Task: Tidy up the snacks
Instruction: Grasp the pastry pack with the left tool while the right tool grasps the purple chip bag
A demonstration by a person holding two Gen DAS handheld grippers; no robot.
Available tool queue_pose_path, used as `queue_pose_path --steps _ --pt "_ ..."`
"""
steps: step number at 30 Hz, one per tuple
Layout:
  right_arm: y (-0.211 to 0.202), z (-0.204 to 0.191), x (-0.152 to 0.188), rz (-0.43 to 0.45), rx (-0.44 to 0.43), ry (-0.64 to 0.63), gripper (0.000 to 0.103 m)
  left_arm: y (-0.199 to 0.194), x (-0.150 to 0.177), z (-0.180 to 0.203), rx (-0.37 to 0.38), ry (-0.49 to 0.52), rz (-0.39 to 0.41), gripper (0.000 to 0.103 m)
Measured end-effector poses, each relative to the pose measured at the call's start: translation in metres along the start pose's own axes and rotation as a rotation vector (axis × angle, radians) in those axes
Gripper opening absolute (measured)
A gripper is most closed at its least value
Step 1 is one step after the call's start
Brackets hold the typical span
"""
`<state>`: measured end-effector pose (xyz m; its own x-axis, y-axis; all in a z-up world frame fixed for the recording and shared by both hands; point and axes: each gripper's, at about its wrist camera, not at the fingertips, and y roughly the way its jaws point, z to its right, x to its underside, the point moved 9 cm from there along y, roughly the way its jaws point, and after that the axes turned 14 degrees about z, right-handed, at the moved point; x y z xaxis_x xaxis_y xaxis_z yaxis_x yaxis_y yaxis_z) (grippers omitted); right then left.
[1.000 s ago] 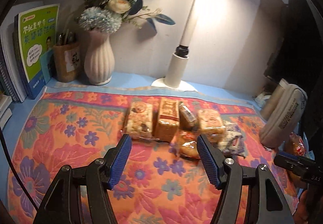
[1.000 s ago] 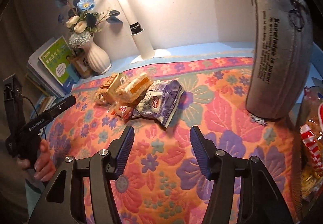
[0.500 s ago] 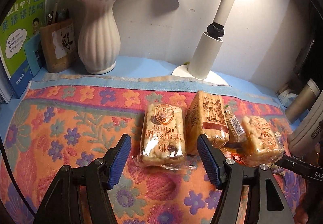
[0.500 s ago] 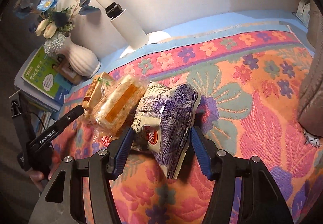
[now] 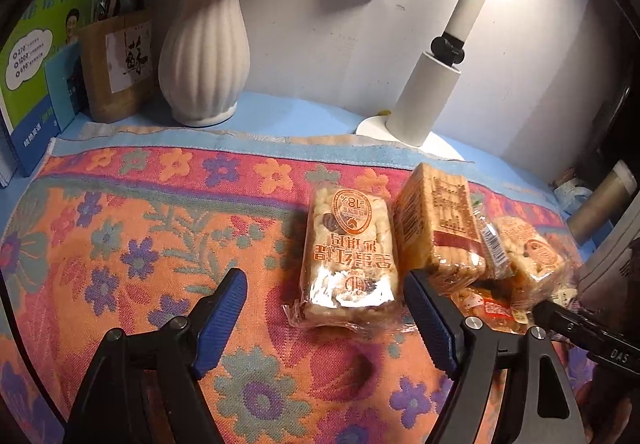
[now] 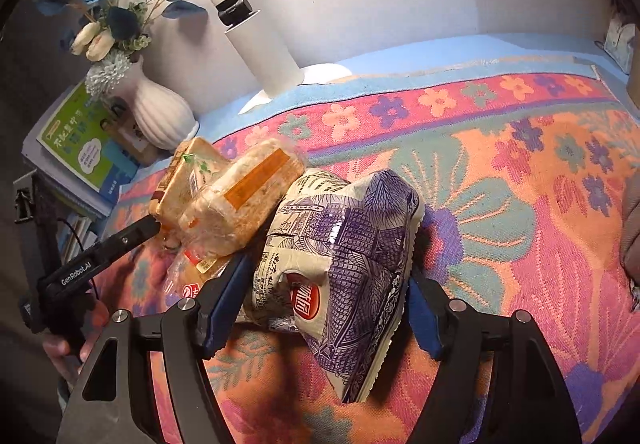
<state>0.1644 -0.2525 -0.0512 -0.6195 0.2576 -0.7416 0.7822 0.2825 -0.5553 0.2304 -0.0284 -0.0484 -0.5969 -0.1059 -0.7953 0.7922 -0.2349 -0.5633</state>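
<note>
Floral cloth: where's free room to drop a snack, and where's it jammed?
Free: the floral cloth left of the rice-cake pack, below the white vase; also right of the purple bag. Crowded: the pile beside the lamp base.

The clear snack pack (image 5: 350, 256) carries "18%" in an orange seal, upside down. The green book (image 5: 38, 40) shows "270", "1200" and "690". The black handle (image 6: 86, 268) reads "GenRobot.AI"; another black bar (image 5: 608, 344) reads "DAS". The pen holder's (image 5: 116, 64) label bears one Chinese character.
</note>
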Motion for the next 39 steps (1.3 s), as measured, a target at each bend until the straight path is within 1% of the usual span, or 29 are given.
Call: queue_pose_path --steps 2,3,4,5,6,8,12,17,21,24,27,31,33,36,37,39 --pt "0.001 -0.001 0.000 0.005 0.011 -0.017 0.071 0.009 0.004 0.003 -0.023 0.027 -0.030 0.071" --pt "0.001 -0.001 0.000 0.008 0.010 -0.018 0.071 0.012 0.005 0.005 -0.046 0.048 -0.035 0.070" --pt "0.001 -0.001 0.000 0.010 0.010 -0.019 0.070 0.014 0.005 0.005 -0.068 0.067 -0.033 0.067" --pt "0.001 -0.001 -0.001 0.012 0.010 -0.021 0.068 0.015 0.005 0.006 -0.086 0.087 -0.030 0.059" --pt "0.000 -0.001 -0.001 0.015 0.011 -0.024 0.067 0.015 0.005 0.008 -0.090 0.100 -0.025 0.053" --pt "-0.002 -0.001 -0.001 0.023 0.015 -0.031 0.062 0.014 0.004 0.007 -0.095 0.105 -0.014 0.051" --pt "-0.007 0.000 -0.002 0.034 0.009 -0.022 0.057 0.006 0.001 0.000 -0.081 0.065 0.013 0.050" --pt "-0.022 0.006 0.001 0.050 0.025 -0.008 0.052 -0.014 0.006 -0.002 -0.104 0.048 0.024 0.050" --pt "-0.046 0.010 0.016 0.048 0.007 0.026 0.051 -0.049 0.023 0.012 -0.083 0.048 0.039 0.050" --pt "-0.066 0.012 0.030 0.040 0.003 0.029 0.051 -0.076 0.041 0.024 -0.062 0.052 0.056 0.050" --pt "-0.087 0.010 0.047 0.019 -0.017 0.013 0.051 -0.093 0.060 0.037 -0.034 0.037 0.060 0.050" --pt "-0.113 0.009 0.067 -0.001 -0.028 -0.020 0.051 -0.106 0.078 0.053 -0.019 0.026 0.065 0.050" --pt "-0.124 0.012 0.076 -0.013 -0.034 -0.024 0.052 -0.112 0.082 0.062 -0.008 0.024 0.078 0.050" --pt "-0.133 0.018 0.083 -0.013 -0.030 -0.017 0.056 -0.115 0.089 0.069 0.012 0.026 0.081 0.050" --pt "-0.134 0.022 0.083 -0.006 -0.022 -0.011 0.062 -0.116 0.090 0.070 0.009 0.034 0.081 0.050" --pt "-0.132 0.025 0.084 0.000 -0.037 0.018 0.066 -0.119 0.089 0.071 0.002 0.048 0.102 0.050"
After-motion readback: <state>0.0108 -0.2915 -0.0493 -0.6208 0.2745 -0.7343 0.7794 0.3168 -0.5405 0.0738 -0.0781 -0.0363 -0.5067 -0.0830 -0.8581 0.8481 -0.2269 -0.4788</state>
